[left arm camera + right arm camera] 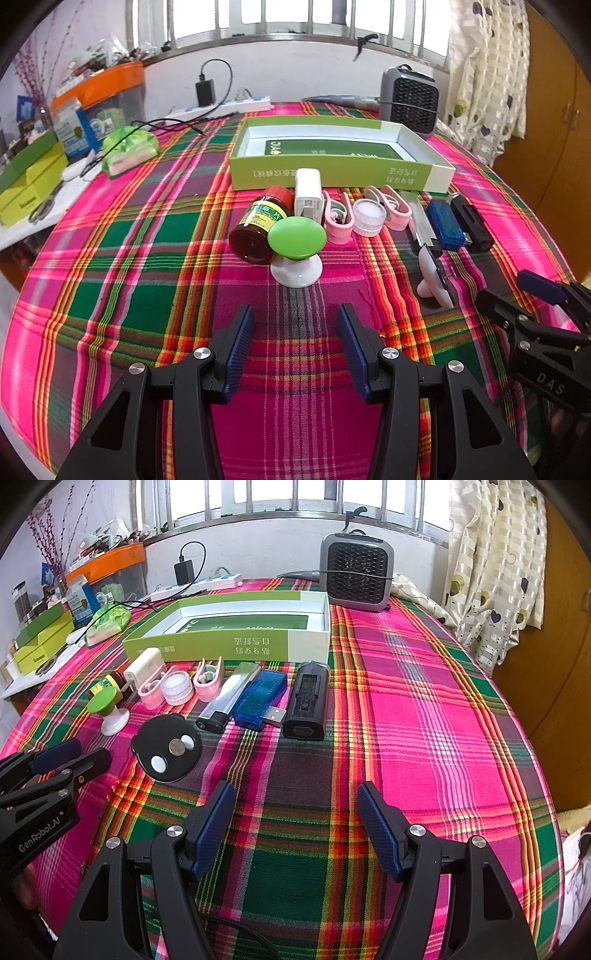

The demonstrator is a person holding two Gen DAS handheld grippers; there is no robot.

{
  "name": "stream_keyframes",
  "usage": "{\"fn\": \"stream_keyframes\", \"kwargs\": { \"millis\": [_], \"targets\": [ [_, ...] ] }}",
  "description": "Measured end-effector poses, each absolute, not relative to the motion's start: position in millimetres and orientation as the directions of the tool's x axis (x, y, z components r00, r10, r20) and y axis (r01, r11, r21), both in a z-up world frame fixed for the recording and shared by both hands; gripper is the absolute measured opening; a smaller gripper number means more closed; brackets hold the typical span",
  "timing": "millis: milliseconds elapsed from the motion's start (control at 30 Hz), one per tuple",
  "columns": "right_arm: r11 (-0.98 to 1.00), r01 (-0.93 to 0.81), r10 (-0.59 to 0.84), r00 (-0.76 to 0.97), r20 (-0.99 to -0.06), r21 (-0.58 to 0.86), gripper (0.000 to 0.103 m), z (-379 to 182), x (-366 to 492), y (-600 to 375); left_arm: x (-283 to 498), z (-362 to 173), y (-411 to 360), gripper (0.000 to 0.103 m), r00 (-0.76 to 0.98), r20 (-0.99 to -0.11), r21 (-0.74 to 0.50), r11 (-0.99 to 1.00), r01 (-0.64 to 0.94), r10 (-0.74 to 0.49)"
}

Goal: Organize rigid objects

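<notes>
Nothing sorted yet: box (207, 642) holds only its green insert, items (236, 694) lined up outside. Left gripper (295, 343) and right gripper (295, 823) both spread, empty.

The left hand-held gripper (295, 347) is showing a black plastic frame with triangular cut-outs, round silver screws sitting on its arms, and ribbed dark-blue pads (240, 350) lining its two fingers. The right hand-held gripper (295, 823) is wearing the same black frame, silver screws and blue pads (380, 830). White lettering is running along their sides: "GenRobot.AI" on the left one, "DAS" on the right.
</notes>
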State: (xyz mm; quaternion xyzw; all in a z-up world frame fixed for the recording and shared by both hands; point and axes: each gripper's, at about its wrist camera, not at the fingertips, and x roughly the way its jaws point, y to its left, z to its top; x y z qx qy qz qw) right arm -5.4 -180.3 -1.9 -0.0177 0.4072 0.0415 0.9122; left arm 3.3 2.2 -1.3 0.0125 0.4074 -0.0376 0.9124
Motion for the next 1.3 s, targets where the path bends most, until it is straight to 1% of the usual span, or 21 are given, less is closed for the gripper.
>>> {"fn": "stream_keyframes", "kwargs": {
  "millis": [133,267,433,600,733,933,1100,1300],
  "targets": [
    [0.994,-0.105,0.070,0.656,-0.751,0.002,0.069,-2,1,-181,3,3,10,0.045,0.659,-0.747,-0.049,0.996,0.081,-0.090],
    [0.994,-0.104,0.077,0.653,-0.753,0.011,0.069,0,4,-185,1,12,19,0.045,0.673,-0.731,-0.071,0.994,0.086,-0.110],
    [0.996,-0.083,0.076,0.677,-0.732,0.027,0.069,9,9,-192,3,26,33,0.045,0.703,-0.702,-0.090,0.993,0.074,-0.116],
    [0.998,-0.060,0.068,0.687,-0.724,0.037,0.069,18,17,-200,21,34,50,0.045,0.695,-0.707,-0.128,0.990,0.053,-0.129],
    [0.997,-0.059,0.075,0.685,-0.725,0.047,0.069,22,27,-205,36,39,54,0.045,0.693,-0.710,-0.111,0.992,0.063,-0.124],
    [0.996,-0.055,0.090,0.666,-0.741,0.072,0.069,21,47,-210,59,39,51,0.045,0.659,-0.733,-0.125,0.985,0.116,-0.171],
    [0.995,-0.057,0.097,0.637,-0.764,0.079,0.069,17,62,-209,71,36,44,0.045,0.638,-0.752,-0.104,0.985,0.135,-0.167],
    [0.996,-0.067,0.091,0.629,-0.772,0.062,0.069,17,73,-207,82,30,38,0.045,0.611,-0.779,-0.059,0.987,0.149,-0.139]
  ]
}}
